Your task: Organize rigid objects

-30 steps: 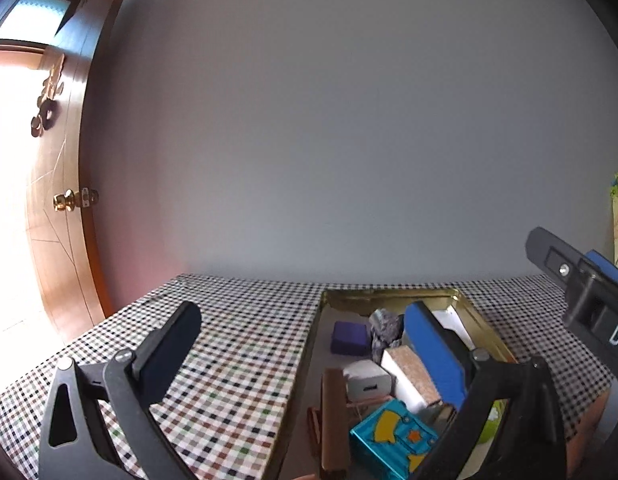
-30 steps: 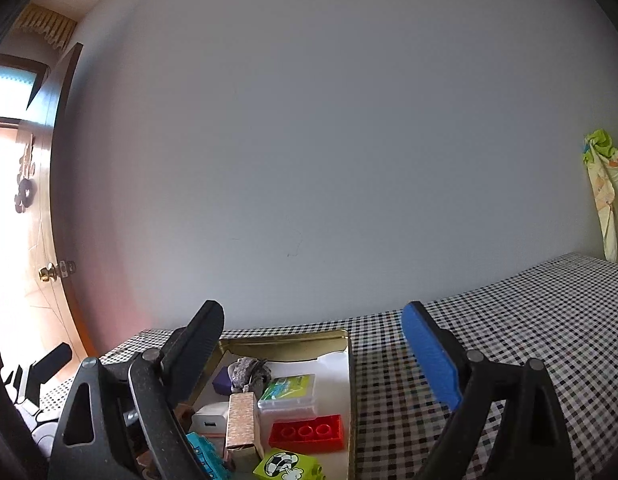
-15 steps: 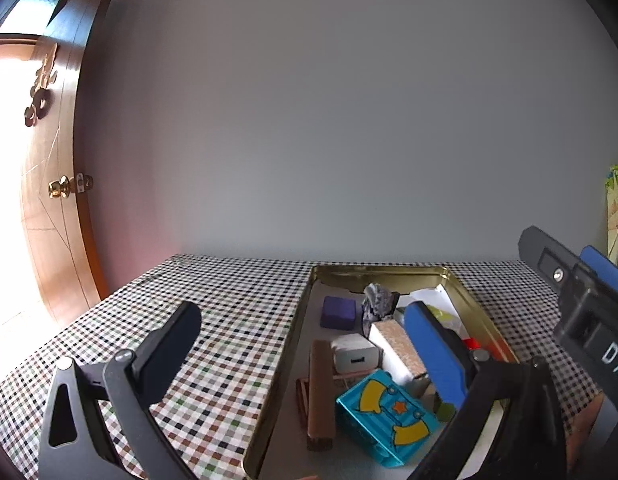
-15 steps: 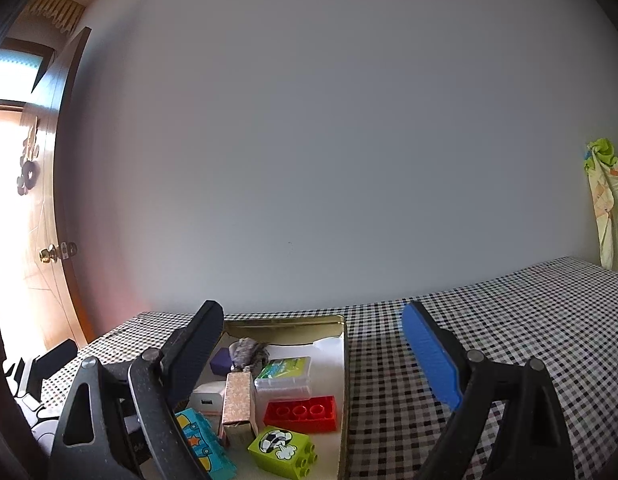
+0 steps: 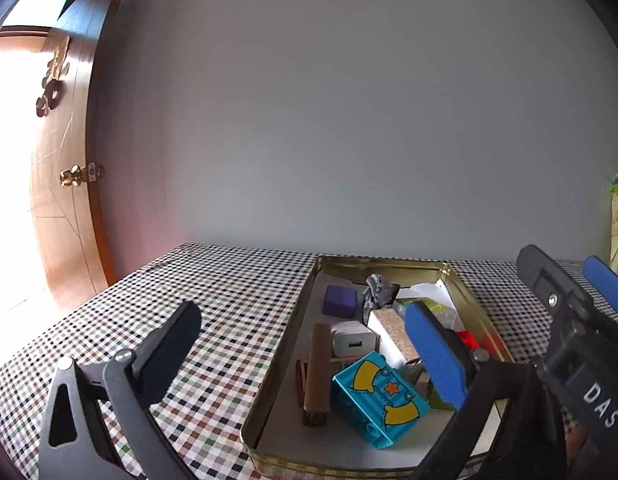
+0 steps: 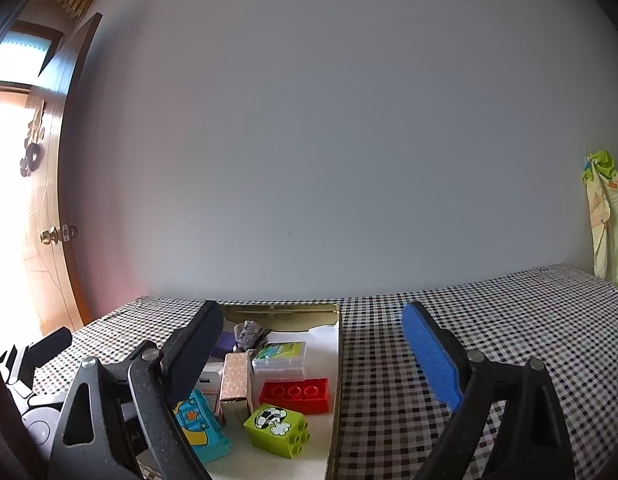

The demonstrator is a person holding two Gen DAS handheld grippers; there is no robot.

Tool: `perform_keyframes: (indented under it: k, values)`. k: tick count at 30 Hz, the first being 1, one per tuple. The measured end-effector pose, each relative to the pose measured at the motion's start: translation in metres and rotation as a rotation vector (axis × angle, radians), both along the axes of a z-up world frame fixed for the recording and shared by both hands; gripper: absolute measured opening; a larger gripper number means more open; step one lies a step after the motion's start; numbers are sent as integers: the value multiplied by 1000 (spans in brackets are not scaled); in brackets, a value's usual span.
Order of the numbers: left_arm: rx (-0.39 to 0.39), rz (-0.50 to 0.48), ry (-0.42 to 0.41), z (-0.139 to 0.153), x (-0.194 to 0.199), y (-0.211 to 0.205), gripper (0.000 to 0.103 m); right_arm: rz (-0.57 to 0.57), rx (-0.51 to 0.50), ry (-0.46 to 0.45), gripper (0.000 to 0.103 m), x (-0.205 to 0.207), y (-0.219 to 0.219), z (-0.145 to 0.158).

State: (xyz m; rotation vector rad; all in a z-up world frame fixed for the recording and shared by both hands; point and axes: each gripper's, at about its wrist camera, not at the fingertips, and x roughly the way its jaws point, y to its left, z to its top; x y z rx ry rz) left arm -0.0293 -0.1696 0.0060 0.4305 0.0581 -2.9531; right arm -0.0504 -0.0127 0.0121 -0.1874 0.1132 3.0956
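A gold tin tray (image 5: 381, 263) on the checked tablecloth holds several small rigid things. Among them are a teal toy brick (image 5: 379, 398), a brown wooden stick (image 5: 319, 372), a white charger (image 5: 355, 342), a purple block (image 5: 340, 301) and a grey rock (image 5: 379, 294). My left gripper (image 5: 305, 350) hovers open over the tray's near left part, holding nothing. In the right wrist view the tray (image 6: 281, 311) also shows a red brick (image 6: 295, 394), a lime brick (image 6: 277, 424), a glittery box (image 6: 235, 384) and a clear box (image 6: 279, 356). My right gripper (image 6: 313, 352) stands wide open above the tray's right rim, empty.
The checked tablecloth (image 6: 489, 320) runs bare to the right of the tray, and the tablecloth (image 5: 213, 280) is also bare to its left. A plain wall stands behind the table. A wooden door with a brass knob (image 5: 71, 176) is far left. A green cloth (image 6: 607, 216) hangs far right.
Both views now take in more of the tray's near end, as the left gripper tipped slightly down and the right shifted a little. Both grippers stayed open and nothing in the tray moved.
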Motion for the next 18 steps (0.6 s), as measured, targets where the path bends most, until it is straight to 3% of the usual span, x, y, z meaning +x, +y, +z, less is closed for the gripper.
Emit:
perform_keyframes:
  k: [18]
  values:
    - [-13,26,25,1,10,9,103,-29,-68,33,93,16,18,-1]
